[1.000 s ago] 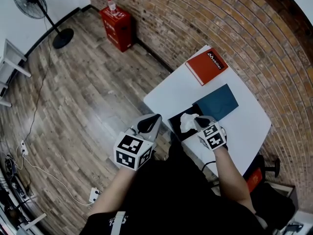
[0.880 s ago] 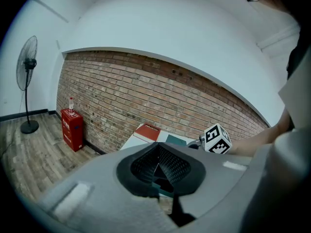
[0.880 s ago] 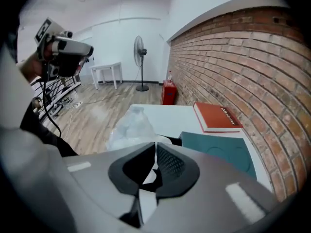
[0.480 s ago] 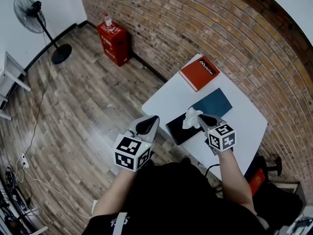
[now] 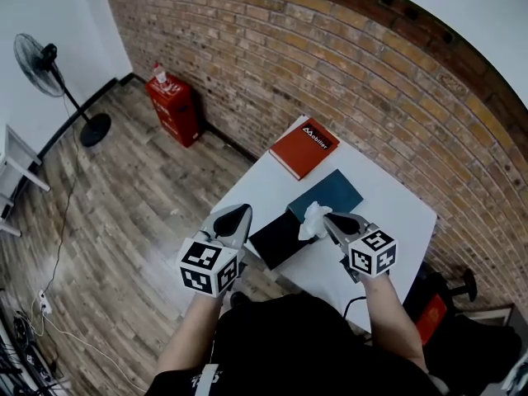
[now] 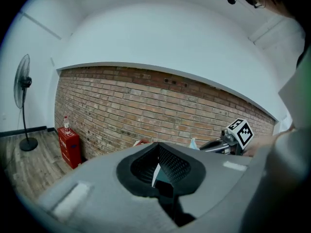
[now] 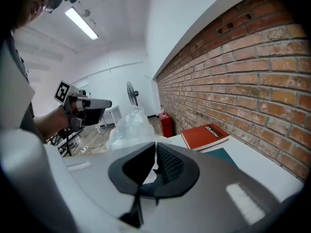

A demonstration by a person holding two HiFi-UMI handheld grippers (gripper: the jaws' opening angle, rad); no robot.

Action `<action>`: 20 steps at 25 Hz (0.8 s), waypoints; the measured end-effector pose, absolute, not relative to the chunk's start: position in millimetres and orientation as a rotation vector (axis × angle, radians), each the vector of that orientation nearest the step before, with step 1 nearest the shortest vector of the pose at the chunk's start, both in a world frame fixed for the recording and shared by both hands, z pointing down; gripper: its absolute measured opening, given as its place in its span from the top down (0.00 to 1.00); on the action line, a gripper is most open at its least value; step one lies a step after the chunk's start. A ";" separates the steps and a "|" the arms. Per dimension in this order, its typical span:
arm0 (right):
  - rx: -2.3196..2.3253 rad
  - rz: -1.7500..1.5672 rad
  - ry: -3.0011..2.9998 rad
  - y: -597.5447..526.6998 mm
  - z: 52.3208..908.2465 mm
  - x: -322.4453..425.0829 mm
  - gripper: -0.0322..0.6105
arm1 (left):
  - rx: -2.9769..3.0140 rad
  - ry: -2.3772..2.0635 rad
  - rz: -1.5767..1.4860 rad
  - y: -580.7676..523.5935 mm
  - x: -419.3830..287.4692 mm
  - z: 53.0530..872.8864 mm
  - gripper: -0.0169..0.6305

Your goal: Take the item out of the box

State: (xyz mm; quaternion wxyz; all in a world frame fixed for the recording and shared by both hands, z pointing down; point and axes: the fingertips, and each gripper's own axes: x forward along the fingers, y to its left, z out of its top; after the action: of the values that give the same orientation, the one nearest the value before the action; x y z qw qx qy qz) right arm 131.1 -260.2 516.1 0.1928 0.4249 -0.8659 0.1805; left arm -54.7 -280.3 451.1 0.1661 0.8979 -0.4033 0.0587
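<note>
A crumpled white plastic-wrapped item (image 5: 313, 219) hangs above the white table (image 5: 388, 213), pinched at the tip of my right gripper (image 5: 328, 219), which is shut on it. In the right gripper view the same wrapped item (image 7: 129, 126) bulges just past the right gripper (image 7: 155, 148). Below it lie a flat black box (image 5: 278, 238) and a teal lid (image 5: 327, 193) side by side. My left gripper (image 5: 234, 216) hovers off the table's left edge with its jaws together and nothing in them. From the left gripper (image 6: 156, 152) I see the right one (image 6: 216, 144) across from it.
A red box with white lettering (image 5: 303, 147) lies at the table's far corner by the brick wall (image 5: 272, 64). On the wooden floor stand a red cabinet (image 5: 171, 110) and a pedestal fan (image 5: 49, 73). Cables trail on the floor at the lower left (image 5: 33, 320).
My right gripper has risen with the white wrapped item, which now hangs clear of the black box. The left gripper has stayed beside the table edge. The head view has tilted upward.
</note>
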 end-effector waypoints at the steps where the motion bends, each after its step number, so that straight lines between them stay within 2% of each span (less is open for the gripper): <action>1: 1.209 0.516 -2.439 -259.8 512.3 141.4 0.93 | 2.566 -1.150 0.166 -282.7 -46.7 446.3 0.97; 8: 1.281 0.505 -2.501 -251.5 488.6 186.1 0.93 | 2.596 -1.158 0.186 -289.5 -7.7 431.0 0.97; 20: 1.230 0.443 -2.701 -239.6 445.2 170.5 0.94 | 2.597 -1.160 0.222 -295.9 3.8 428.7 0.97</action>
State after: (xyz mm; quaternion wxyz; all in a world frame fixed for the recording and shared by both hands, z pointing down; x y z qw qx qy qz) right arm 170.5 -239.6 445.2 0.0705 0.4089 -0.8979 0.1473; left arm 3.8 -295.9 428.7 0.1439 0.9008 -0.4025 0.0769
